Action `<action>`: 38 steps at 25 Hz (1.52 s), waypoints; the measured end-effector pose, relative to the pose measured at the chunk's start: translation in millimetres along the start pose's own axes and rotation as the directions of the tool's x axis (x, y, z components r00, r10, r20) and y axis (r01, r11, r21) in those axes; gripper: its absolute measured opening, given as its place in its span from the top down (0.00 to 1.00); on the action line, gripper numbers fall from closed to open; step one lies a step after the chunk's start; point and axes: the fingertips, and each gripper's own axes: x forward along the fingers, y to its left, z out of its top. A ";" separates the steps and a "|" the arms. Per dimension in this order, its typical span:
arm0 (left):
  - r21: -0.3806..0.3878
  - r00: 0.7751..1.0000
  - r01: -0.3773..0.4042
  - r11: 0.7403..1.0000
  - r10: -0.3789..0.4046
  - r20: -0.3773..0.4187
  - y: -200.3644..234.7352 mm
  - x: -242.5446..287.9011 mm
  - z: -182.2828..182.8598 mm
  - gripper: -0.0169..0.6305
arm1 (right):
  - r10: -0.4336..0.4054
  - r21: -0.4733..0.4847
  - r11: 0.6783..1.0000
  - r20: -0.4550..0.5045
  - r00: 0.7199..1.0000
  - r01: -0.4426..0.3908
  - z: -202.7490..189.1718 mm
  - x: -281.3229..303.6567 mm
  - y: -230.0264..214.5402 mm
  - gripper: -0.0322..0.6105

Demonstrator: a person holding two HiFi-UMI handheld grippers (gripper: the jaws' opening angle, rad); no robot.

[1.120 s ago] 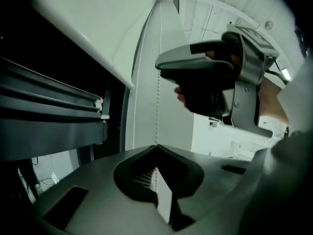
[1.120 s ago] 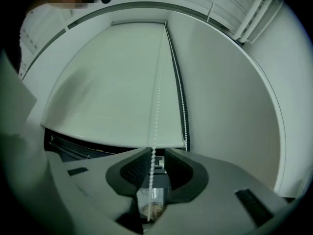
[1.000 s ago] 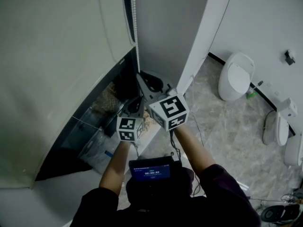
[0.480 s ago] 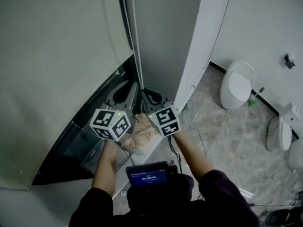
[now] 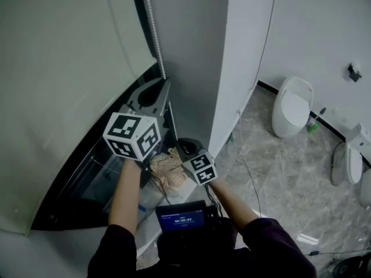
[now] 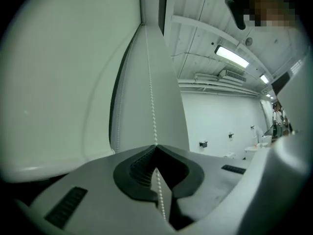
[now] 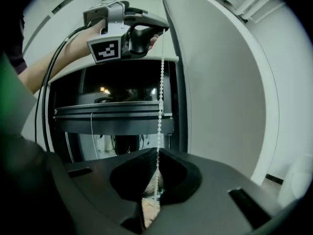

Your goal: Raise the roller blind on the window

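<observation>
Left hand-held gripper [image 5: 165, 83] higher on chain [image 5: 152, 28]

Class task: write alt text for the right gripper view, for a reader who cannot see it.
The right gripper pinches a bead chain that runs straight up to the left gripper, held in a hand and closed on the same chain. Behind lie a dark window opening and a pale wall.

Left gripper [image 5: 163, 83] high on bead chain [image 5: 151, 28] — right gripper [image 5: 185, 146] lower

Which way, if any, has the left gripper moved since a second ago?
Yes: the left gripper climbed the bead chain, nearing the bottom of the roller blind.
</observation>
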 end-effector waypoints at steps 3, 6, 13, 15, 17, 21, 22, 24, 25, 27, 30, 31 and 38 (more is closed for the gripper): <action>-0.015 0.998 -0.035 0.999 0.035 0.046 10.4 -7.8 -4.9 0.96 | 0.027 0.099 0.995 0.046 0.999 -0.031 7.2 -10.0 -12.9 0.92; -0.032 0.999 -0.038 0.999 0.039 0.032 13.1 -9.7 -21.7 0.96 | 0.018 0.163 0.985 0.217 0.976 -0.055 84.1 -35.6 -40.7 0.92; -0.084 0.978 0.035 0.996 -0.052 -0.203 -22.8 -3.9 -139.5 0.96 | 0.184 -0.067 0.982 0.531 0.827 -0.176 348.5 -96.0 -21.4 0.90; -0.124 0.961 0.050 0.991 -0.081 -0.263 -33.9 -8.9 -174.0 0.96 | 0.211 -0.124 0.977 0.513 0.832 -0.171 378.9 -94.9 -11.1 0.85; -0.162 0.949 0.058 0.985 -0.105 -0.299 -45.1 -17.8 -199.4 0.96 | 0.202 -0.159 0.977 0.470 0.859 -0.143 388.7 -87.0 -5.9 0.85; -0.187 0.949 0.050 0.981 -0.105 -0.297 -50.6 -33.7 -213.2 0.96 | 0.110 -0.176 0.984 0.456 0.883 -0.032 387.2 -79.4 -9.4 0.86; -0.183 0.949 0.045 0.982 -0.099 -0.298 -48.2 -35.4 -212.7 0.96 | 0.092 -0.179 0.984 0.471 0.877 -0.007 388.1 -82.2 -10.2 0.85; -0.181 0.948 0.040 0.983 -0.094 -0.303 -43.3 -38.1 -212.0 0.96 | 0.086 -0.192 0.981 0.481 0.873 0.009 388.9 -86.6 -6.3 0.88; -0.187 0.948 0.037 0.982 -0.093 -0.304 -41.4 -39.1 -211.8 0.96 | 0.092 -0.198 0.980 0.476 0.874 0.005 389.1 -86.7 -3.0 0.93; -0.201 0.949 0.031 0.979 -0.092 -0.302 -38.2 -41.9 -211.0 0.96 | 0.098 -0.197 0.980 0.476 0.874 -0.003 389.6 -85.6 0.4 0.94; -0.237 0.968 0.024 0.971 -0.081 -0.237 -24.9 -51.0 -186.5 0.95 | 0.078 -0.203 0.979 0.486 0.871 0.026 386.2 -89.4 -3.3 0.94; -0.253 0.979 0.020 0.967 -0.070 -0.189 -15.9 -53.2 -165.4 0.95 | 0.066 -0.214 0.976 0.473 0.879 0.041 382.0 -89.6 -5.8 0.94; -0.145 0.985 0.118 0.982 -0.098 0.143 27.7 -30.1 81.5 0.95 | 0.043 -0.211 0.977 0.266 0.963 0.014 271.2 -43.7 -18.2 0.94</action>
